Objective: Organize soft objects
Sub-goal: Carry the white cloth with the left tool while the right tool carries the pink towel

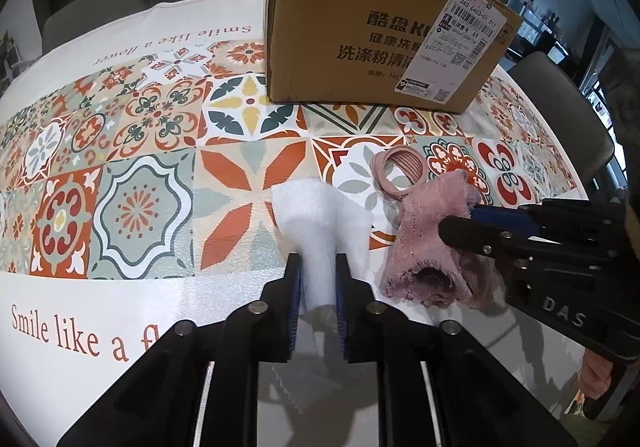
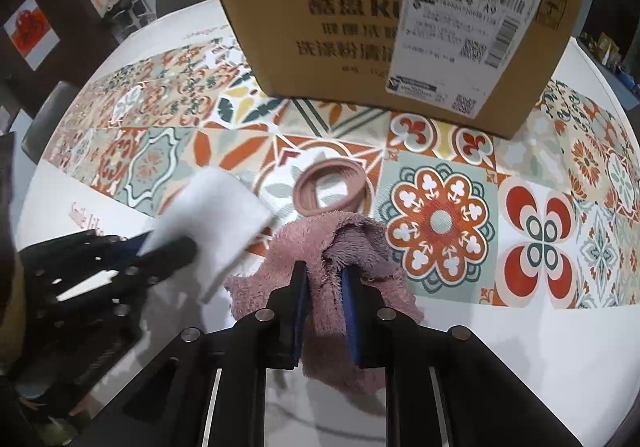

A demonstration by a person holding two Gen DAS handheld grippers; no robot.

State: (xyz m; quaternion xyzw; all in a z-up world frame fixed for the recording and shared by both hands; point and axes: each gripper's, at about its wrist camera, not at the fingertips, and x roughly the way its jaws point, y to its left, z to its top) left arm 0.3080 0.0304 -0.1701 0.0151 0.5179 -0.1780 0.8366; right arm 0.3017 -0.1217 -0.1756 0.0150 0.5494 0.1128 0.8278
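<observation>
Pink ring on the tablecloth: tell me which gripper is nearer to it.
Right. The right gripper, shut on the pink towel, sits just behind the pink ring; the left gripper, holding white foam, is further off to the side.

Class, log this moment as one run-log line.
left gripper: shut on white foam sheet | right gripper: shut on pink cloth | cardboard box: behind, on table

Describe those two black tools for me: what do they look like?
Both the left tool and right tool are matte black frames with two flat fingers lined with ribbed blue pads, silver round bolts and bright metal rails. White letters "DAS" mark the right tool's side.
</observation>
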